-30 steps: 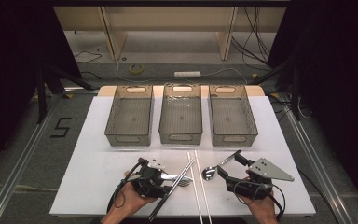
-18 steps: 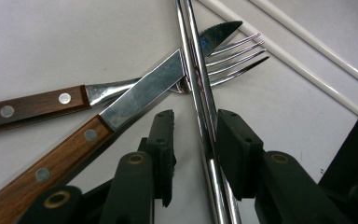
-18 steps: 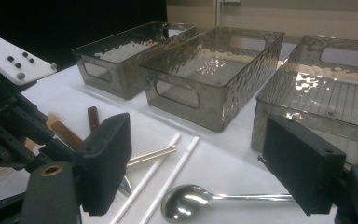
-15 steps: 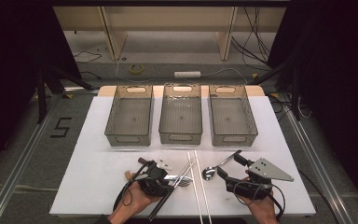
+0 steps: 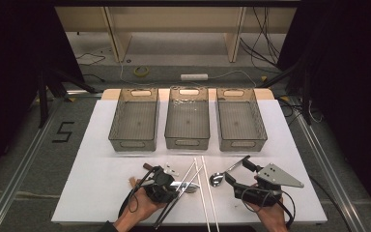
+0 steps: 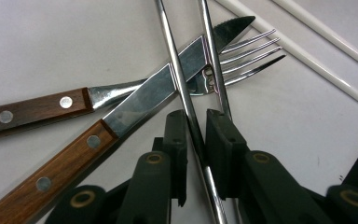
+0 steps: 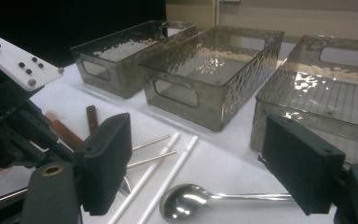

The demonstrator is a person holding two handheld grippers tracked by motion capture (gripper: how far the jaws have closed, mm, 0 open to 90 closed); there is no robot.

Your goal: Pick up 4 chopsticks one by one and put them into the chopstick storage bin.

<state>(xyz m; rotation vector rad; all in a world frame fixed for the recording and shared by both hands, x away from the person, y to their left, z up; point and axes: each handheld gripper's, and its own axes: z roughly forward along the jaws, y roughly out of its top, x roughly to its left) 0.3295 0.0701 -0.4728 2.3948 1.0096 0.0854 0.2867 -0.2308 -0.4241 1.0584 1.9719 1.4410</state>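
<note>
A white table (image 5: 96,159) is seen from above, with three clear bins (image 5: 187,118) set side by side at its far half and cutlery laid in front of them. The left gripper (image 5: 170,186) is held low over the pile, and its jaws are nearly closed around one thin metal chopstick (image 6: 186,100), which is pinched between the pads. This chopstick is laid long-ways from the near edge up toward the bins, leaning a little to the right, and a second metal chopstick (image 6: 213,65) is laid just beside it. Both are crossed over a wood-handled knife (image 6: 121,128), whose tip is pointed away and to the right, and over a fork (image 6: 242,56) whose prongs are pointed the same way. Two white chopsticks (image 5: 206,193) are laid nearly straight from near to far, between the two grippers. The right gripper (image 5: 236,170) is held wide open with nothing in it, and a spoon (image 7: 200,200) is laid between its jaws, bowl to the left and handle to the right. Since a second ago, the left gripper has been moved a little forward onto the chopstick, while the right gripper has been kept where it was
</note>
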